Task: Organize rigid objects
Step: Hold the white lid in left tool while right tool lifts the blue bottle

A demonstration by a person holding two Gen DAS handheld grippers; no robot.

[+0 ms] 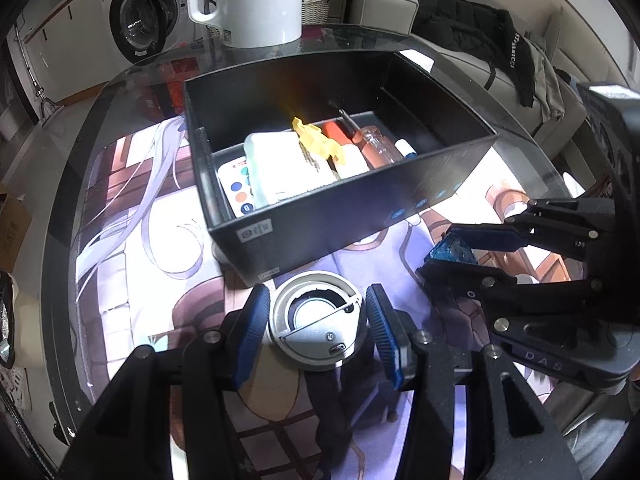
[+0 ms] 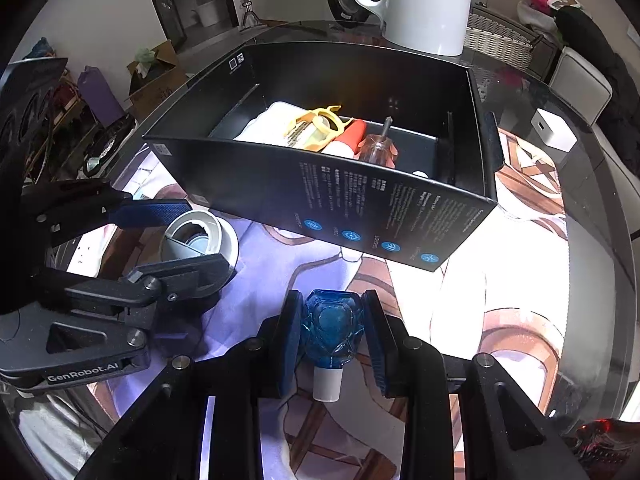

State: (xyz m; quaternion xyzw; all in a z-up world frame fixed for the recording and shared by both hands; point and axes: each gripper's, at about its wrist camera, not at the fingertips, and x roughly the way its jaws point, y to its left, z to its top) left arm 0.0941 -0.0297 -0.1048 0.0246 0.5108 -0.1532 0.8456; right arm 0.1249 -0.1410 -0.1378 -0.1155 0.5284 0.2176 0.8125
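Observation:
My left gripper (image 1: 318, 332) is shut on a round grey-white device (image 1: 316, 320), its blue pads (image 1: 256, 328) against both sides; the device stands on the printed mat just before the black box (image 1: 340, 216). To the right, my right gripper (image 2: 332, 332) is shut on a small translucent blue bottle (image 2: 332, 328) with a white neck, held low over the mat. The right wrist view shows the left gripper (image 2: 188, 236) around the round device (image 2: 196, 232). The box (image 2: 320, 192) holds a white case (image 1: 288, 164), a yellow plastic piece (image 1: 316, 136) and screwdrivers (image 1: 372, 144).
A white kettle (image 1: 256, 0) stands behind the box on the round glass table (image 2: 592, 240). A small white cube (image 2: 554, 130) lies at the table's far right. Beyond the table are a washing machine (image 1: 140, 20), a wicker basket (image 2: 496, 36) and chairs with dark clothes.

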